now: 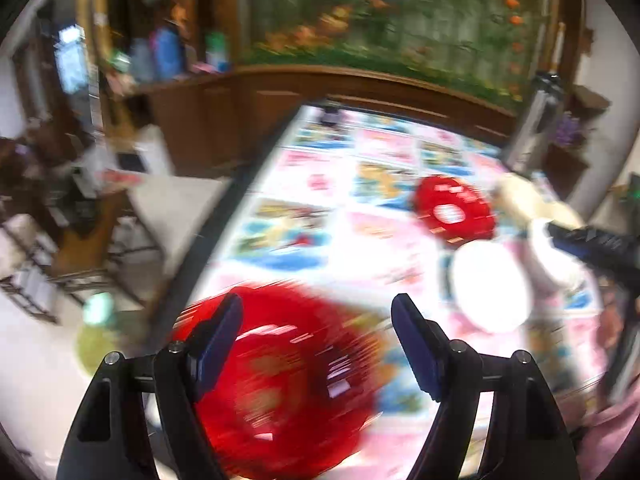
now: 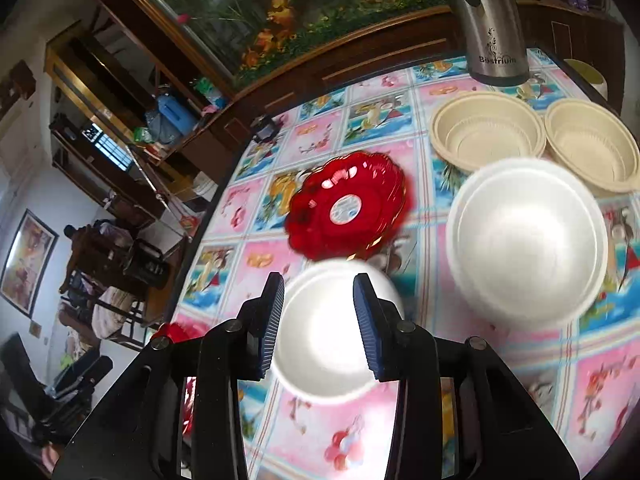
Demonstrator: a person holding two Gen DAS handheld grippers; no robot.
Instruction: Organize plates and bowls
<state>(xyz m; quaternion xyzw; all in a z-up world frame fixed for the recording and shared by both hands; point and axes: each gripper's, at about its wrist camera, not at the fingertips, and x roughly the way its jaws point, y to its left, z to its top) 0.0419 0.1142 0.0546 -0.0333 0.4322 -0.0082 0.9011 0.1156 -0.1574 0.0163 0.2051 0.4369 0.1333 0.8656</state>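
My left gripper [image 1: 318, 336] is open above a blurred red plate [image 1: 288, 384] near the table's left edge; its left finger overlaps the plate's rim. A second red plate [image 1: 454, 210] lies farther back, also in the right wrist view [image 2: 348, 206]. My right gripper [image 2: 318, 320] is open over a small white bowl [image 2: 324, 336] that lies between its fingers. A larger white bowl [image 2: 528, 240] sits to the right. Two beige bowls [image 2: 488, 128] [image 2: 592, 148] stand behind it. The white bowl [image 1: 490, 286] and the right gripper's body show at the right of the left wrist view.
The table [image 2: 256, 208] has a colourful picture-tile cloth. A steel kettle [image 2: 492, 20] stands at the back right. A wooden cabinet with an aquarium [image 1: 380, 20] is behind the table. Chairs and clutter [image 1: 80, 220] fill the room beyond the left edge.
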